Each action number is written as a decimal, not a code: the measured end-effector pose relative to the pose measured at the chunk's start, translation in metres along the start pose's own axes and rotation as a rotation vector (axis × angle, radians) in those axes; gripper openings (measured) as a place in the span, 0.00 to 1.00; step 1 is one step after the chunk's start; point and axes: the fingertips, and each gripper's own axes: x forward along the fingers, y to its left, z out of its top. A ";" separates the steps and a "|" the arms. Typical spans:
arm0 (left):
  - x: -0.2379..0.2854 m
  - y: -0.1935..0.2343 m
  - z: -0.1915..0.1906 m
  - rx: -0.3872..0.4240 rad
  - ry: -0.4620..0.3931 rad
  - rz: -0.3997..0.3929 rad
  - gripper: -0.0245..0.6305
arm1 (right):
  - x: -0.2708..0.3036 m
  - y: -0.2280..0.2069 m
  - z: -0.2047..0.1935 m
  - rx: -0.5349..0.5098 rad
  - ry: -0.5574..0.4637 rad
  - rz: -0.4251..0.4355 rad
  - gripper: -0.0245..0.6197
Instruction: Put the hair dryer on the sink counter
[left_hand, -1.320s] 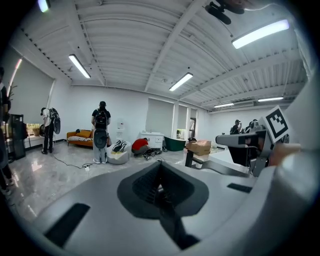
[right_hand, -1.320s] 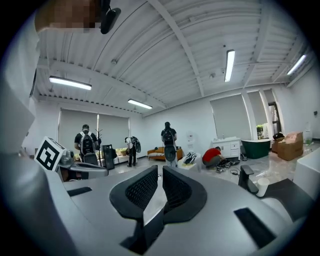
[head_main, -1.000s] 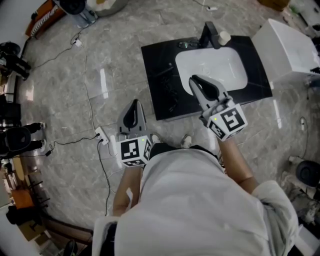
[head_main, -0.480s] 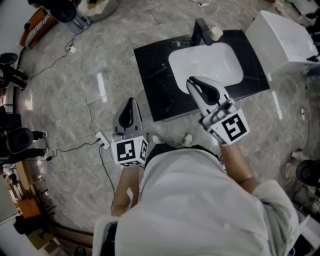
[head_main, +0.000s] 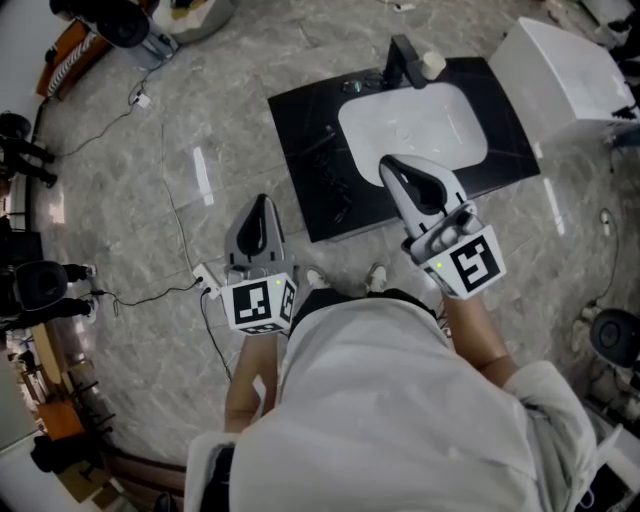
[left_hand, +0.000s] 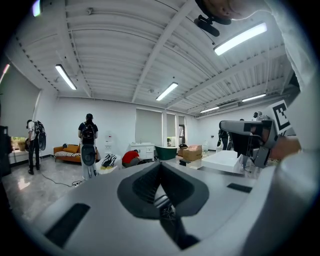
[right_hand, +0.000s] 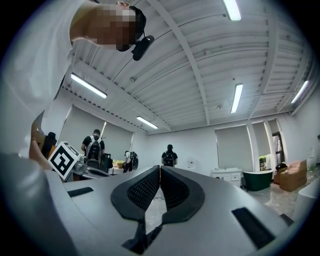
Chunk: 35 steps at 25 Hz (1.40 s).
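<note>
Black counter (head_main: 300, 140), sink (head_main: 410, 125): head view | left gripper (left_hand: 160, 166), right gripper (right_hand: 160, 169) closed, empty: own views

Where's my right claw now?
Head view, right of centre: the right claw, shut and empty, hangs above the near rim of the white basin, up-right of the left claw.

Grey marble floor (head_main: 120, 180) throughout. A white power strip (head_main: 206, 279) lies at near left, a thin cable (head_main: 150, 293) running left from it. A white cabinet (head_main: 565, 70) stands far right. Far across the room are a person with a backpack (left_hand: 88, 145), an orange sofa (left_hand: 67, 151) left of that person, and a green bathtub (left_hand: 165, 151) further right.
</note>
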 end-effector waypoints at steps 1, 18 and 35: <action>-0.001 0.001 -0.001 0.000 0.003 0.000 0.04 | 0.001 0.002 0.000 0.000 -0.002 0.005 0.10; -0.008 0.021 0.001 -0.003 -0.015 -0.011 0.04 | 0.018 0.017 0.004 -0.036 0.016 0.011 0.09; -0.014 0.023 0.008 -0.002 -0.046 -0.017 0.04 | 0.021 0.018 0.006 -0.074 0.037 -0.012 0.09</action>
